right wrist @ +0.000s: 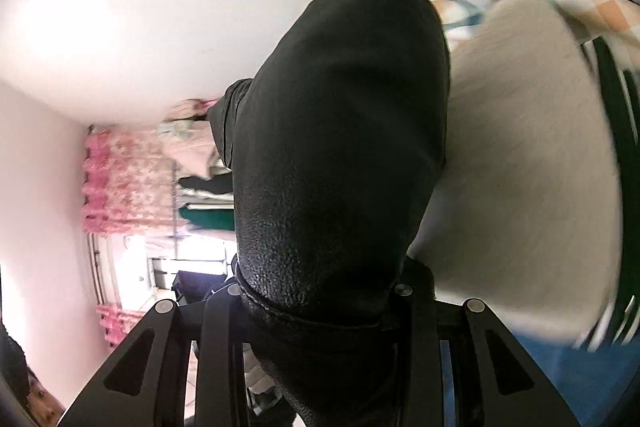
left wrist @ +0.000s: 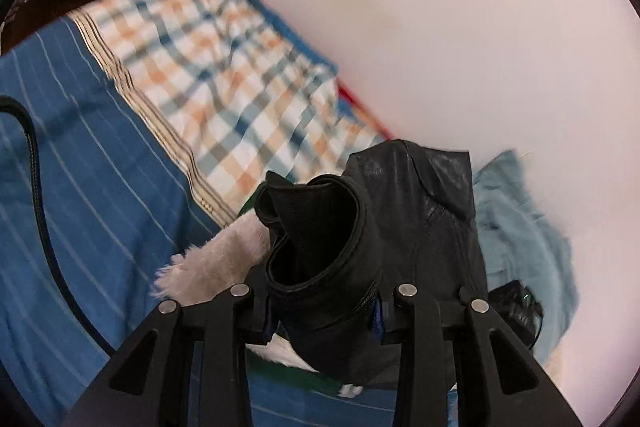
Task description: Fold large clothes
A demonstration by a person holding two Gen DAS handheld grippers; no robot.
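Holding a black leather jacket (left wrist: 404, 235) above the bed (left wrist: 80, 163), with the left gripper (left wrist: 324, 311) clamped on a sleeve cuff and the right gripper (right wrist: 320, 307) pinched on a thick seamed fold of the same jacket (right wrist: 340, 147). Likely to slip: heavy, slick leather hung from two small bites, could have slid free or swung into the wall. Could also have snagged the fleecy white lining (left wrist: 212, 267) below the jacket. Left wrist view alone showed the checked cloth (left wrist: 224, 79) beyond the jacket and a pale blue garment (left wrist: 520, 227) beside it. Right wrist view alone showed pink curtains (right wrist: 120, 179) far behind the jacket.
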